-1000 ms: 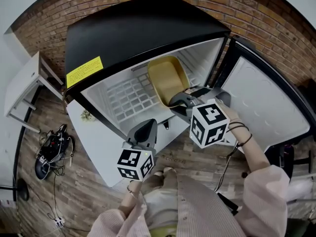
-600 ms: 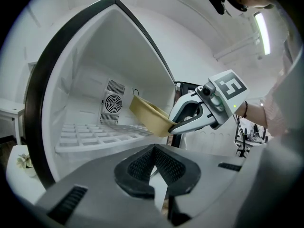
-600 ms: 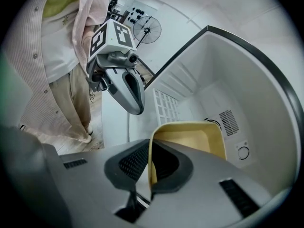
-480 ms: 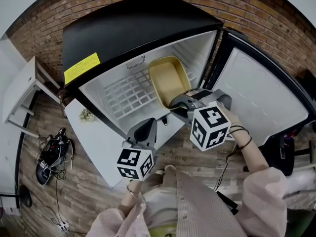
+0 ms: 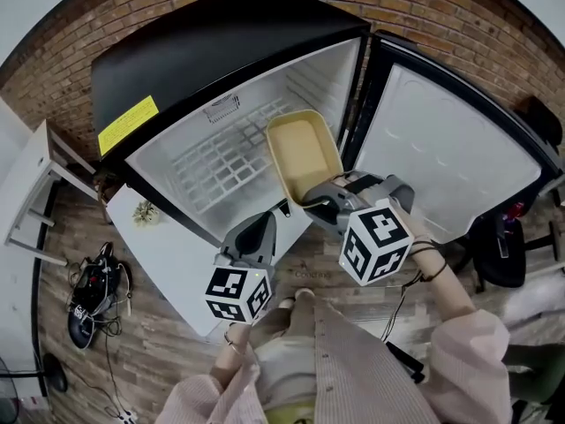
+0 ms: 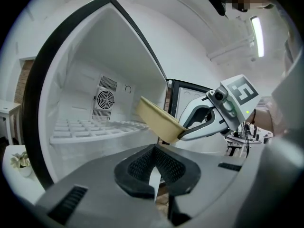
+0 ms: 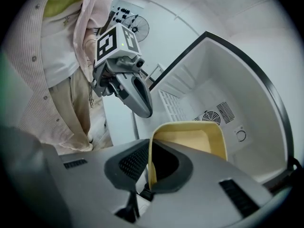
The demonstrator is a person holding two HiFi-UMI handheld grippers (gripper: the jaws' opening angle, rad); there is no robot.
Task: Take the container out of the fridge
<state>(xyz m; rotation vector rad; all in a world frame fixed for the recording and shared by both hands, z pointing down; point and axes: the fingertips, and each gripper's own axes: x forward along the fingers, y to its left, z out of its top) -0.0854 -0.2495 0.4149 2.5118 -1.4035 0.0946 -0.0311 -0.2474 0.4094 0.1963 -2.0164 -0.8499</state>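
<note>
A shallow yellow container (image 5: pixel 305 153) tilts in the mouth of the open fridge (image 5: pixel 221 157), over the front of its white grid shelf (image 5: pixel 216 162). My right gripper (image 5: pixel 315 197) is shut on the container's near rim; in the right gripper view the rim (image 7: pixel 151 160) runs between the pads. The left gripper view shows the container (image 6: pixel 156 120) from the side, with the right gripper (image 6: pixel 204 122) holding it. My left gripper (image 5: pixel 260 232) hangs lower left of the container, shut on nothing, apart from it.
The fridge door (image 5: pixel 441 148) stands swung open to the right. A white side table (image 5: pixel 35 184) and a tangle of cables (image 5: pixel 93 281) lie at the left. A small plant (image 5: pixel 141 210) sits on a white surface by the fridge. A black chair (image 5: pixel 503 254) is at right.
My right gripper has drawn the yellow container out toward the fridge's front edge. The head view has swung so the fridge sits further left. The left gripper has stayed put.
</note>
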